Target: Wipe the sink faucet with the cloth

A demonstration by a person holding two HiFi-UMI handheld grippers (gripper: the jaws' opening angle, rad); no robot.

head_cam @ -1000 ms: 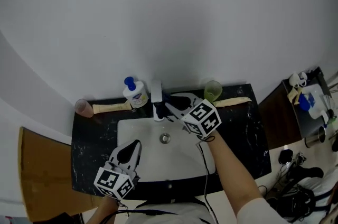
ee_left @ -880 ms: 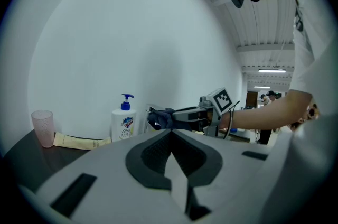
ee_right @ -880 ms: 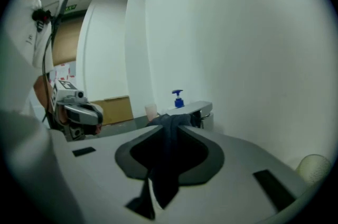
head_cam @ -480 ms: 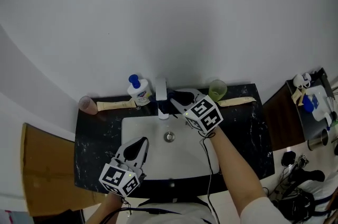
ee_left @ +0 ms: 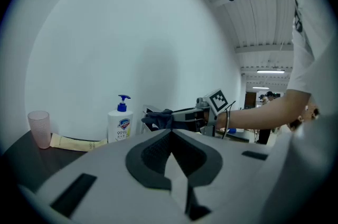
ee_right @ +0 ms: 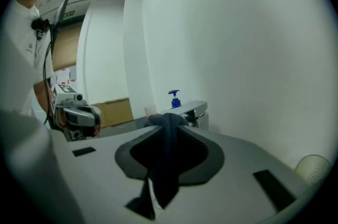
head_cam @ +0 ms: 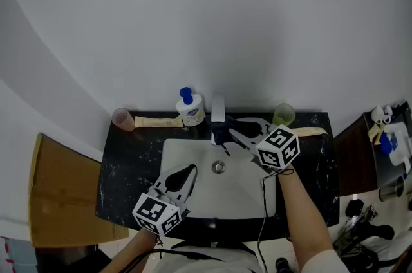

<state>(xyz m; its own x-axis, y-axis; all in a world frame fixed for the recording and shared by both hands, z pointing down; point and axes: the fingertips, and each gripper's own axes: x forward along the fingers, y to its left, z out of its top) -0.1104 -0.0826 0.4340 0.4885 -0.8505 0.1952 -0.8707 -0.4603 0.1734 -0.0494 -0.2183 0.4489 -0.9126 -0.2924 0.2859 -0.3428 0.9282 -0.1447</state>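
Pinching the dark cloth (ee_right: 163, 154) between its jaws, the right gripper (head_cam: 226, 134) stays pressed to the right side of the faucet (head_cam: 218, 109) at the middle of the counter's (head_cam: 129, 156) back edge. Only its wrist has turned slightly, so wiping seems under way in small strokes. The left gripper (head_cam: 187, 172) keeps idle over the sink's (head_cam: 193, 152) front left, jaws together, empty.
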